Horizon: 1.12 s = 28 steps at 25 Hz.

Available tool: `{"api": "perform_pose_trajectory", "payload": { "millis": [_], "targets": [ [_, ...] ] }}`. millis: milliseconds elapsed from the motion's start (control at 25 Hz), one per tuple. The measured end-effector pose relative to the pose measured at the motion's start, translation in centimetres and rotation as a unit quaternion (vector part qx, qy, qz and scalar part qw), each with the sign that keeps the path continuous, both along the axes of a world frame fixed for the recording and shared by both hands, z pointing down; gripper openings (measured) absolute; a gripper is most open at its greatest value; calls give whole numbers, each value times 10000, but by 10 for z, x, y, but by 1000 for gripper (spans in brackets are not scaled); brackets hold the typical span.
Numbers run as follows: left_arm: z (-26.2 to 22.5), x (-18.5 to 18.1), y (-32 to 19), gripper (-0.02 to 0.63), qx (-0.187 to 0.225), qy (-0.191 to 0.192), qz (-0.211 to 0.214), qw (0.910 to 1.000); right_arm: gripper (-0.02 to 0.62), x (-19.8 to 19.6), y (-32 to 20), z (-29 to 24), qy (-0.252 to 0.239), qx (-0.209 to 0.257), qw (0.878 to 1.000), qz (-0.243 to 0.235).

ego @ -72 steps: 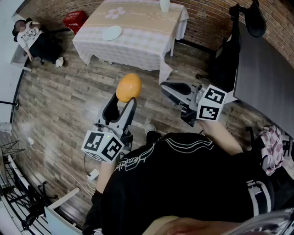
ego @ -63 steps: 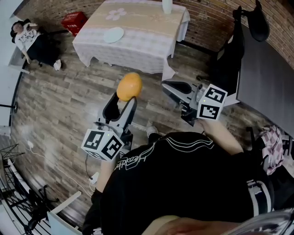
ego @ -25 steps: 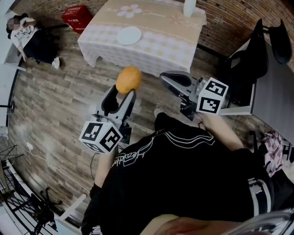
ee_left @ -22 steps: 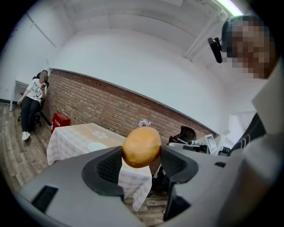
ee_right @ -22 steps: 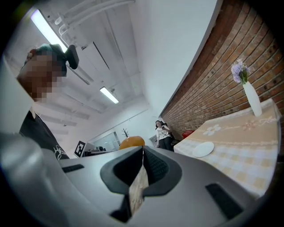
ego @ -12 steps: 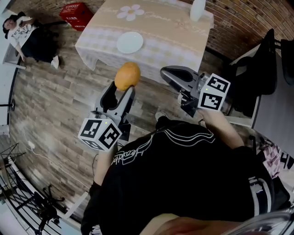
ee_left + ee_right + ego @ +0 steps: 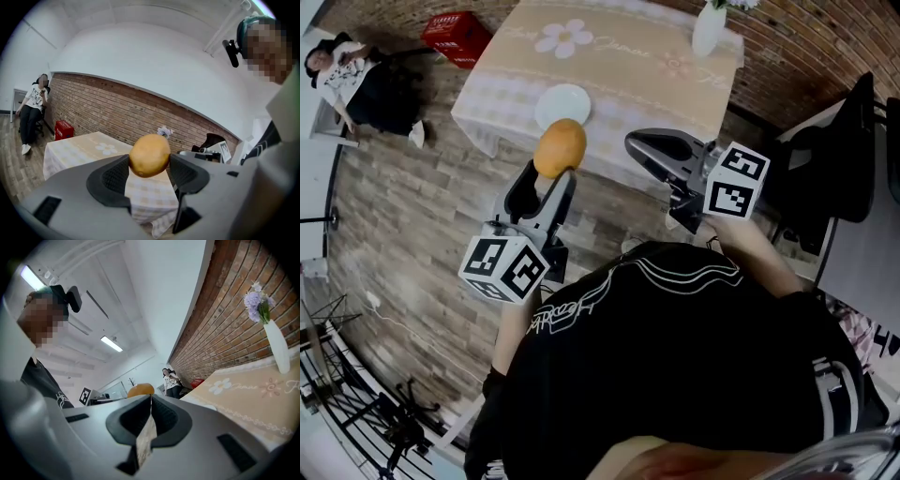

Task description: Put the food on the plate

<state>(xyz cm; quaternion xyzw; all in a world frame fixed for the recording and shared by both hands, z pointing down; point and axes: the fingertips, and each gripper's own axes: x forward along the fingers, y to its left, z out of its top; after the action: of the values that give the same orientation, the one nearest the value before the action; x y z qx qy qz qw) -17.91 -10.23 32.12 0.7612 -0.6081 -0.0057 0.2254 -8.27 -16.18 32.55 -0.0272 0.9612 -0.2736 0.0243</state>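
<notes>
Cloth-covered bench (image 7: 637, 56), upper frame, bearing white plate (image 7: 562, 104); left gripper (image 7: 549, 178) pinches orange fruit (image 7: 560, 147) just below plate, right gripper (image 7: 654, 150) pressed together, empty; best lowered level onto plate centre before release.

One orange fruit (image 7: 560, 147), one plate (image 7: 567, 98), one vase (image 7: 709, 33), one table (image 7: 628, 56), one crate (image 7: 453, 36).

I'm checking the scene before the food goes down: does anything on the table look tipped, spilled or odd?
Nothing stands out. The plate lies flat on the tablecloth, the vase stands upright near the far edge, and the left gripper holds the fruit.
</notes>
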Motion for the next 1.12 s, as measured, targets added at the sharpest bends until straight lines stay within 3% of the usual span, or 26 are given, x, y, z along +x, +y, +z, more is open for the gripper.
{"api": "perform_pose_trajectory", "payload": {
  "millis": [360,720,1120],
  "targets": [
    [-3,-10,-25,267,83,-162,-128,9998,-3,-7,-20,-4,-7,237,9997,-115],
    [10,-31,-51,267,-49,-258,21,9997,-3,-19,-38,7,90,102,9998,109],
    [42,-61,-94,267,-334,-97,205,9992,-3,-44,-63,31,310,-175,9988,335]
  ]
}}
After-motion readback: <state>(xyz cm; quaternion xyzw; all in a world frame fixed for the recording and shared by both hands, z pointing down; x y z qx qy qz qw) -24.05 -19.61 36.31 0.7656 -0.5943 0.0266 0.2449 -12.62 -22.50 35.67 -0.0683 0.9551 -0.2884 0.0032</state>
